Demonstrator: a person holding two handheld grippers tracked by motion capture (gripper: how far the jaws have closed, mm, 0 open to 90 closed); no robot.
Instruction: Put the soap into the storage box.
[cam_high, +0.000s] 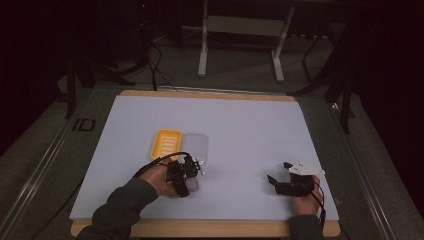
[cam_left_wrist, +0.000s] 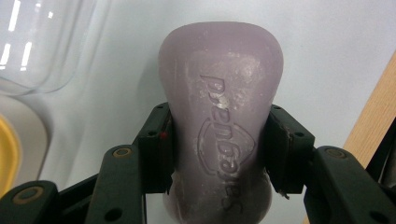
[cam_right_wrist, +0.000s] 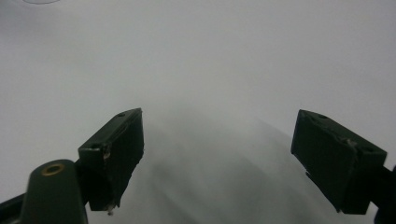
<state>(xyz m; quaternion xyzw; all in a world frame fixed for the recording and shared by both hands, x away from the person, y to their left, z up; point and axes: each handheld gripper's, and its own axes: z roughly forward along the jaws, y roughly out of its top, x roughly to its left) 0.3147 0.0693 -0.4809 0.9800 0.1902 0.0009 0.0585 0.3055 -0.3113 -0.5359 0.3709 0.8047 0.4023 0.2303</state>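
Observation:
A pale purple bar of soap (cam_left_wrist: 224, 116) with raised lettering lies on the white table cover, and my left gripper (cam_left_wrist: 217, 154) is shut on its waist, one pad on each side. From the high view the same left gripper (cam_high: 186, 179) sits near the table's front left with the soap (cam_high: 193, 185) just showing under it. A yellow soap dish (cam_high: 165, 143) lies just beyond, with a clear lid (cam_high: 196, 146) beside it on the right. My right gripper (cam_high: 279, 172) rests at the front right, jaws wide apart and nothing between them (cam_right_wrist: 217, 158).
The white cover (cam_high: 240, 130) spreads over a wooden table whose edge (cam_high: 210, 229) runs along the front. In the left gripper view the clear lid (cam_left_wrist: 42, 42) and a bit of yellow dish (cam_left_wrist: 7, 154) lie to the left. A metal stand's legs (cam_high: 202, 55) rise beyond the table.

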